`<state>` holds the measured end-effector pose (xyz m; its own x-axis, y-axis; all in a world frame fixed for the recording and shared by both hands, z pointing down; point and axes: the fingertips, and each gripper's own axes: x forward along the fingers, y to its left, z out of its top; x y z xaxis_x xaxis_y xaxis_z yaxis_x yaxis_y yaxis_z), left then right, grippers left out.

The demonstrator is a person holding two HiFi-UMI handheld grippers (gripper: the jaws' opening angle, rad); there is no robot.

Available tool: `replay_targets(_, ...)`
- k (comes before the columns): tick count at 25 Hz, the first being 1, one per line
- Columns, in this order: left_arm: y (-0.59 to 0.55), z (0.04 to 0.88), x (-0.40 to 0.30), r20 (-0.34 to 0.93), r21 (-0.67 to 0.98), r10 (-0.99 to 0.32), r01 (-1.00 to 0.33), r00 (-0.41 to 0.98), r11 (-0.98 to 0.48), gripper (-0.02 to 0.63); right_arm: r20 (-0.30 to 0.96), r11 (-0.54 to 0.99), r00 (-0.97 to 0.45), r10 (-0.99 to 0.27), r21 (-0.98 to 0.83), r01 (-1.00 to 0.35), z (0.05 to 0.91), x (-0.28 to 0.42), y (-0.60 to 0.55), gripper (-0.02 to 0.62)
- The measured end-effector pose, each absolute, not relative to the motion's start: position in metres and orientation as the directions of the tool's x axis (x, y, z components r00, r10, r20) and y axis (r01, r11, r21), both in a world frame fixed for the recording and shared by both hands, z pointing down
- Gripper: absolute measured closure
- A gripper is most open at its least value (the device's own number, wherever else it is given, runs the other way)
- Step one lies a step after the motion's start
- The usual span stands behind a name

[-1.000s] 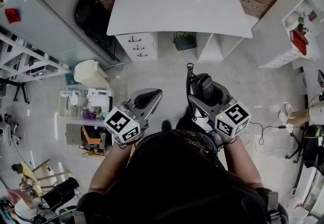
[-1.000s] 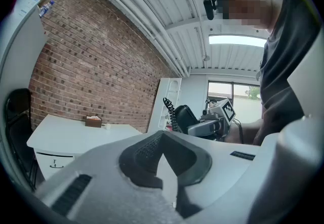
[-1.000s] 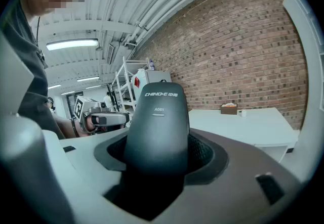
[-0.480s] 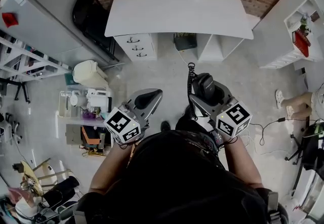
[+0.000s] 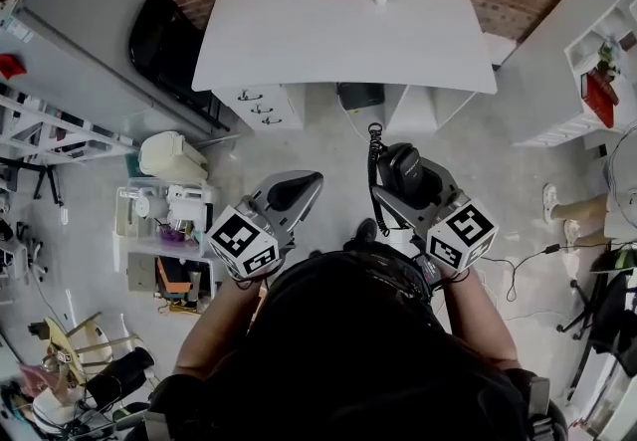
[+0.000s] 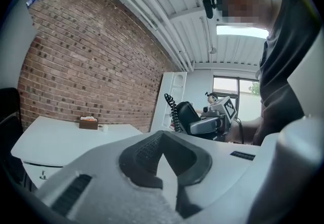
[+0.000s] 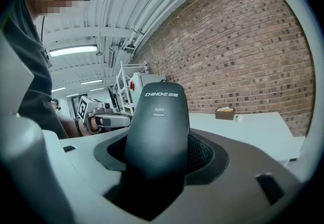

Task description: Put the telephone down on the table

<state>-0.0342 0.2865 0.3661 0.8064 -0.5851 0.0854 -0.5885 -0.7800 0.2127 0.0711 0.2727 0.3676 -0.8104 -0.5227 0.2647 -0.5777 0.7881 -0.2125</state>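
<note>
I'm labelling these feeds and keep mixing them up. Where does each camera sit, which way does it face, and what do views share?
Head view: on the person's head, facing steeply down at floor and white table; shows torso, left tongs, right tongs.
Left gripper view: on the left tongs, facing the brick wall along shut, empty jaws; torso at right.
Right gripper view: on the right tongs, facing that wall, shut on the telephone handset; torso at left.
Shared: table, brown box.

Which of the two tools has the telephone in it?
The right tool, clamped on the black telephone; the left tool is shut on nothing.
</note>
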Motion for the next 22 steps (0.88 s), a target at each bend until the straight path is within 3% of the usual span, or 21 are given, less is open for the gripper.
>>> replay_targets(10, 0.239, 0.364, 0.040, 0.091, 0.217, -0.572, -0.577, 0.815, -0.788, 0.598, 0.257, 0.806, -0.826, -0.501, -0.210, -0.554, 0.362, 0.131, 0.225, 0.313)
replay_targets(22, 0.198, 0.372, 0.065, 0.093, 0.237, -0.533, -0.539, 0.841, -0.808, 0.598, 0.265, 0.756, -0.788, -0.555, -0.233, -0.611, 0.368, 0.162, 0.196, 0.313)
